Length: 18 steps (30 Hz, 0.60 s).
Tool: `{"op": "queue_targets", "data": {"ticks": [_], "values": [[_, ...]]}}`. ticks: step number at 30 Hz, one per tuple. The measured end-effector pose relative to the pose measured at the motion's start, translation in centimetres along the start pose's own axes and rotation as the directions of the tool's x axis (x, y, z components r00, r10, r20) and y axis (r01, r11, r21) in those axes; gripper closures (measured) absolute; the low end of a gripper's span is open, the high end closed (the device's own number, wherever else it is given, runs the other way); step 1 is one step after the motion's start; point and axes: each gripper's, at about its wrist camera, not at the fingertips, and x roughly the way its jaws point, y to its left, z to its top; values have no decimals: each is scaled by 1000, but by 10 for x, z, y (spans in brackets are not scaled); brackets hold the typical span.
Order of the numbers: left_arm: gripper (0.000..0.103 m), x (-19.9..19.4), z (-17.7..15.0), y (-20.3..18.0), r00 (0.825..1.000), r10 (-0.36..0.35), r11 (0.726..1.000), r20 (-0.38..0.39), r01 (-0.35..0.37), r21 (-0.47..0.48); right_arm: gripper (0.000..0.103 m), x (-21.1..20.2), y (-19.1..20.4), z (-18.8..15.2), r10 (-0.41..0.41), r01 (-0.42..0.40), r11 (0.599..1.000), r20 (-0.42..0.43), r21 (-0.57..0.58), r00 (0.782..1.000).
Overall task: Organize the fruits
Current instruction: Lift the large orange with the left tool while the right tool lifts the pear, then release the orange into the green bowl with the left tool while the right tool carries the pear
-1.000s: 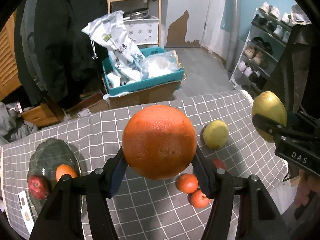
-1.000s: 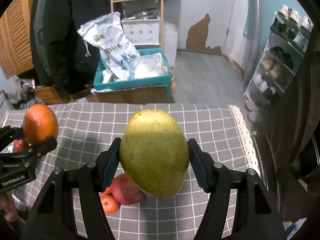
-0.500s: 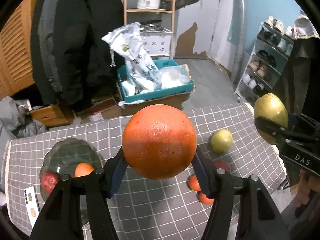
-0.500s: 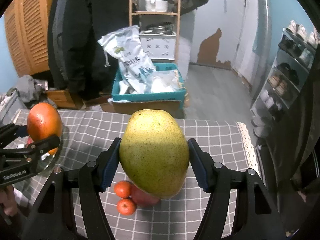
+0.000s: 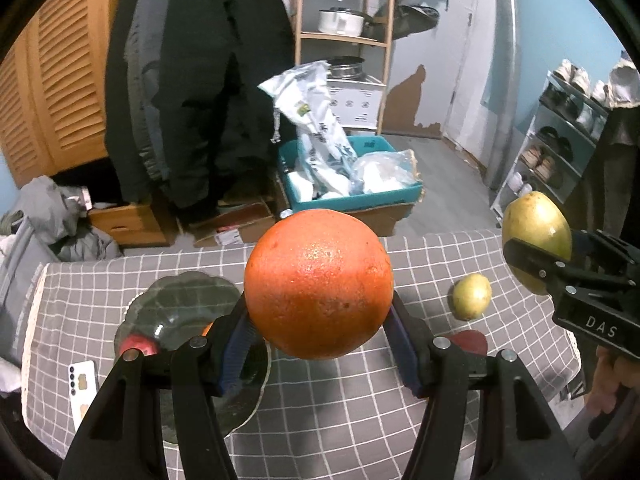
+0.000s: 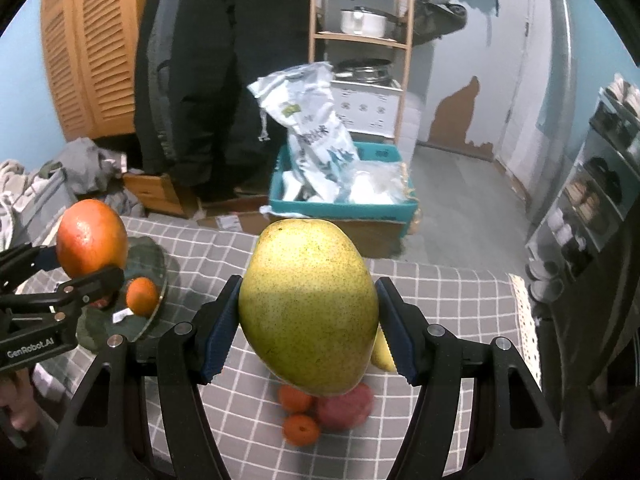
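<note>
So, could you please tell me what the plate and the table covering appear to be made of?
Plate: apparently dark tinted glass, glossy; the grid shows through its scalloped rim and highlights glint on it.
Table covering: seemingly woven fabric, matte grey with white grid lines and a lacy edge.

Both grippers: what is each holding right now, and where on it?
Left gripper clamps the large orange across its lower sides. Right gripper clamps the yellow-green mango across its middle.

Both wrist views look forward, downward, high over the checked table (image 5: 420, 264); each sees the other's side.
</note>
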Motion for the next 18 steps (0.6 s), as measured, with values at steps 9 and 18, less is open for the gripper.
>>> {"op": "queue_targets", "data": {"ticks": [9, 18], "values": [[39, -6, -4, 29, 1000, 31, 998, 6, -31, -51, 37, 12, 34, 13, 45, -45, 998, -10, -36, 999], [39, -8, -13, 65, 997, 70, 991, -12, -71, -111, 37, 30, 69, 23, 103, -106, 992, -39, -67, 994]]}}
